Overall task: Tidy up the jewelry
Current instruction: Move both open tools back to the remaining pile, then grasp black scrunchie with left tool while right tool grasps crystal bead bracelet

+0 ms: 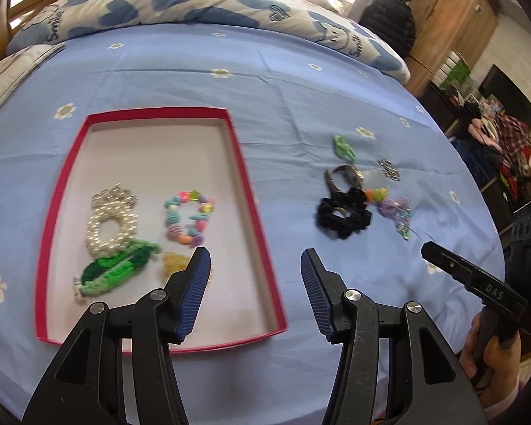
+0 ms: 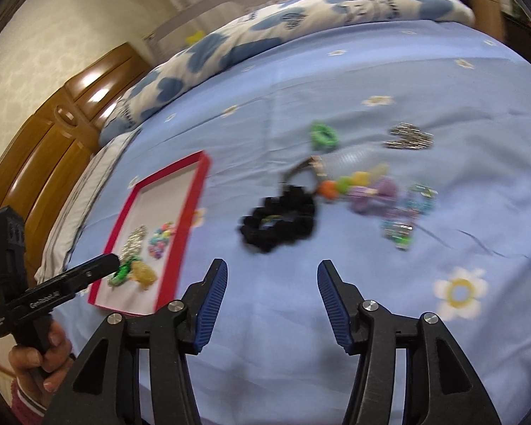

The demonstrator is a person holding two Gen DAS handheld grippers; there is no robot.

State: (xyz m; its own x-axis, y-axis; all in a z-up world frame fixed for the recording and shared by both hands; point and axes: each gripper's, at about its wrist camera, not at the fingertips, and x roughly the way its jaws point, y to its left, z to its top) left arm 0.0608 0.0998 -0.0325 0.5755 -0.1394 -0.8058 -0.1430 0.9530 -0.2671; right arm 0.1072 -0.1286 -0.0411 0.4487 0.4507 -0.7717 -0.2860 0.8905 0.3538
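A red-rimmed box (image 1: pixel 244 177) lies on the blue bedsheet; it also shows in the right wrist view (image 2: pixel 184 219). It holds a pearl bracelet (image 1: pixel 111 225), a pastel bead bracelet (image 1: pixel 189 217), a green woven piece (image 1: pixel 116 269) and a small yellow piece (image 1: pixel 173 262). My left gripper (image 1: pixel 255 265) is open and empty, above the box's near right side. To the right lie a black scrunchie (image 2: pixel 279 217), a ring-shaped piece (image 1: pixel 343 175), a green clip (image 2: pixel 322 136), a silver clip (image 2: pixel 410 138) and a colourful bead string (image 2: pixel 371 191). My right gripper (image 2: pixel 270 279) is open and empty, just short of the scrunchie.
A folded blue-and-white quilt (image 1: pixel 194 3) lies across the far side of the bed. A wooden cabinet (image 2: pixel 46 134) stands at the left, a wardrobe (image 1: pixel 453 17) and a pile of clothes (image 1: pixel 506 148) at the right.
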